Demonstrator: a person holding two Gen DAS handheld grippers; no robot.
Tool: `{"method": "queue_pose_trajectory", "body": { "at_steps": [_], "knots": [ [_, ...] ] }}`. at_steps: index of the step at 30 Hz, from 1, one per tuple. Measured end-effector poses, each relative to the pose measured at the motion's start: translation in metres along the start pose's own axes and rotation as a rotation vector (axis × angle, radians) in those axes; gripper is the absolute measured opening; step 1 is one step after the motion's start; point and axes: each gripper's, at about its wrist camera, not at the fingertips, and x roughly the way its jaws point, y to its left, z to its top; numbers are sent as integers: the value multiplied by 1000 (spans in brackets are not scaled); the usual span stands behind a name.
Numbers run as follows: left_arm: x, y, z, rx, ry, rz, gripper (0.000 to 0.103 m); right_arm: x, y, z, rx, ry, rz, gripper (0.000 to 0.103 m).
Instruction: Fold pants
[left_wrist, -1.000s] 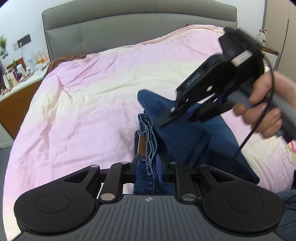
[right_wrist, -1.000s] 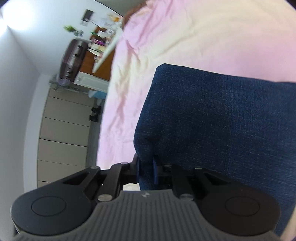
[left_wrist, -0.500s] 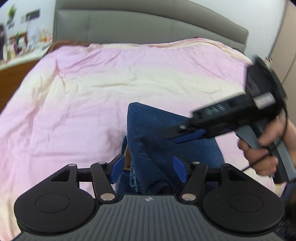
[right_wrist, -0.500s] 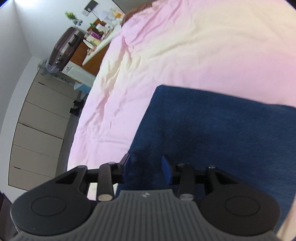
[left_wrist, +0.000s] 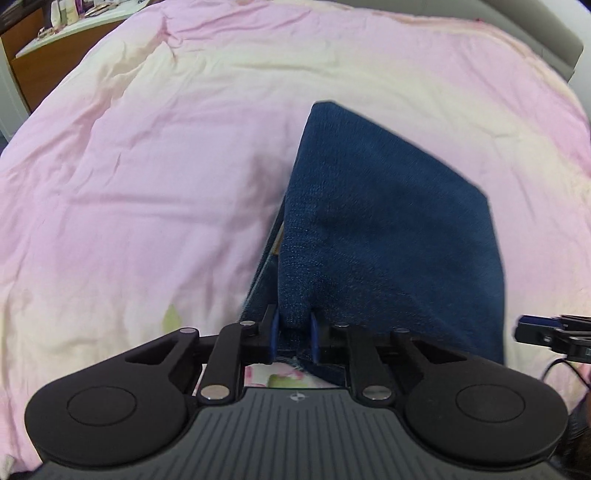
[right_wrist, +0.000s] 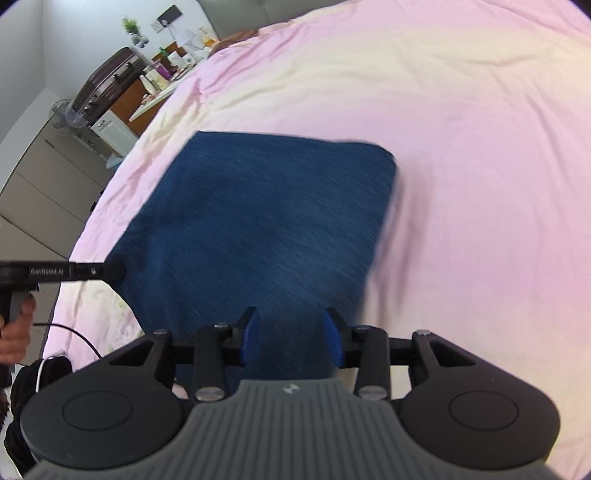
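Note:
The dark blue jeans (left_wrist: 388, 221) lie folded into a compact slab on the pink bed cover; they also show in the right wrist view (right_wrist: 266, 221). My left gripper (left_wrist: 293, 330) is shut on the near left corner of the jeans, with denim pinched between its blue pads. My right gripper (right_wrist: 291, 332) is open and empty, its pads apart just above the near edge of the jeans. The left gripper's tip shows at the jeans' left corner in the right wrist view (right_wrist: 92, 272). The right gripper's tip shows at the right edge of the left wrist view (left_wrist: 543, 330).
The pink and cream bed cover (left_wrist: 147, 166) spreads all around the jeans. A wooden bedside table with bottles (right_wrist: 162, 85) and a dark suitcase (right_wrist: 107, 85) stand beyond the bed's left side. Grey drawers (right_wrist: 40, 173) line the wall.
My left gripper was shut on the jeans, opened, and is shut on the near corner again. My right gripper let go of the jeans, opened and drew back to the right. The jeans now lie flatter.

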Motion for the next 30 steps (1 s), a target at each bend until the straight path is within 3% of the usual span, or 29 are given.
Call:
{"method": "queue_pose_trajectory", "body": {
  "at_steps": [3, 7, 12, 16, 18, 19, 21, 26, 30],
  "knots": [
    [21, 3, -3, 11, 29, 36, 19, 5, -18, -19, 75, 25, 26, 46],
    [44, 10, -5, -12, 48, 42, 19, 21, -34, -35, 192, 67, 101, 46],
    [56, 17, -4, -20, 68, 37, 22, 45, -36, -41, 227, 90, 143, 50],
    [40, 15, -4, 32, 49, 65, 39, 52, -28, -43, 184, 107, 106, 49],
    [25, 18, -7, 46, 8, 72, 56, 47, -28, -40, 173, 115, 116, 49],
    [18, 21, -9, 44, -20, 64, 60, 43, -29, -38, 173, 118, 123, 49],
    [7, 31, -14, 8, -63, 36, 82, 37, -31, -31, 173, 96, 140, 49],
    [14, 68, -17, -220, -72, -103, 87, 30, -45, -23, 214, 40, 179, 56],
    [34, 79, -25, -322, -73, -199, 89, 41, -57, -12, 277, 25, 198, 56]
  ]
}}
